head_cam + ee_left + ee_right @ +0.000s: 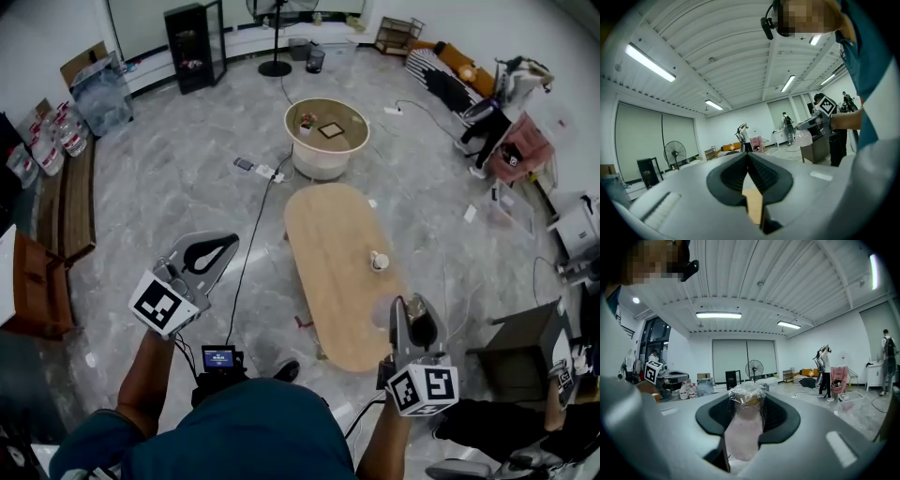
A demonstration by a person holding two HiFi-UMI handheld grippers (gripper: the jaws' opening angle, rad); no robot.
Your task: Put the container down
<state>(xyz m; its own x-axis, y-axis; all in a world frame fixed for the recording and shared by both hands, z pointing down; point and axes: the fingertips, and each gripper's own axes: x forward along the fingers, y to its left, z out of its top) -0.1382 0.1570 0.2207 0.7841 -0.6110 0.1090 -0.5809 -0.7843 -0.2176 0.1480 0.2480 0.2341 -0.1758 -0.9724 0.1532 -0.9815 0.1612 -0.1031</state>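
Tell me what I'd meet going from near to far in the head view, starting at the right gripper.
right gripper holding the container → small cup on the oval wooden table → round beige tub → black fan base

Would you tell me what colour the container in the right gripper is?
The container is pale pink, clearest in the right gripper view.

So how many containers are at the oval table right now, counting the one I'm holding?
2. One clear container is clamped in the right gripper, over the near end of the oval table; one small cup stands mid-table. The gripper may hide more.
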